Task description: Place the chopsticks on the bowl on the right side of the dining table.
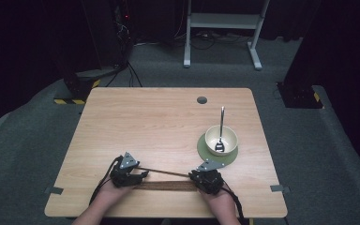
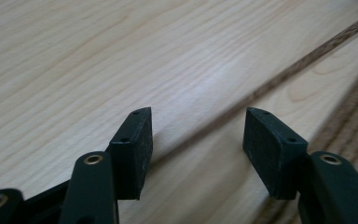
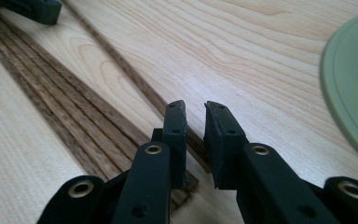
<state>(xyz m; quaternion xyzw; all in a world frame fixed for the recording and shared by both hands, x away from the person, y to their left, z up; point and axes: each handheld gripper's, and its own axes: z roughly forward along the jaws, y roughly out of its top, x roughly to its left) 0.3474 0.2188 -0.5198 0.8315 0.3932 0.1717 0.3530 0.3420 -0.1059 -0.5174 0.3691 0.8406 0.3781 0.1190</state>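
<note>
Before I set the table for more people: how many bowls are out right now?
1. A cream bowl with a spoon in it sits on a green plate at the table's right side, beyond the right tongs.

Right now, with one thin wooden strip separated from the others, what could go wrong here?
1. The right gripper pinches the thin strip at one end only, while the left gripper stands open around its far end; lifting now could bend or snap it.
2. The strip may slip out and fall back on the pile of strips.
3. A wide swing could hit the bowl with its spoon.
</note>
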